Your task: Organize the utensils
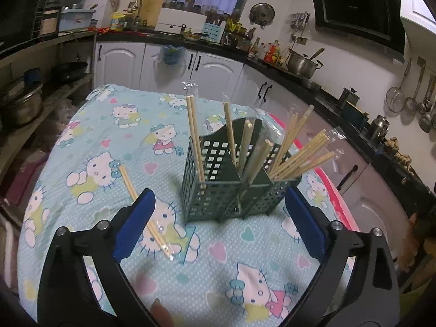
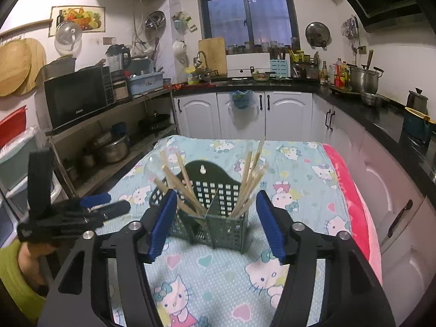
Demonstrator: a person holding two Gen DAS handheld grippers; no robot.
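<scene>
1. Holding nothing, your left gripper [image 1: 218, 218] stood wide open and your right gripper [image 2: 215, 218] partly open, both facing the green holder [image 1: 231, 185].
2. You risked rolling the wrapped chopstick pair [image 1: 147, 212] off the cloth [image 1: 81, 136]; it lay beside the left blue pad.
3. You could have tipped the light holder by clipping its leaning sticks [image 1: 299, 152].

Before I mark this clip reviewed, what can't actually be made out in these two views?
- Loose chopsticks, left wrist view: the left tool's finger covers their middle; absent from the right wrist view.
- Green holder, right wrist view: its left side sits behind the right tool's finger; chopstick count inside unclear.
- Holder's base, left wrist view: what lies inside is hidden behind the grid walls.
- Person, right wrist view: cut off by the frame edge.
</scene>
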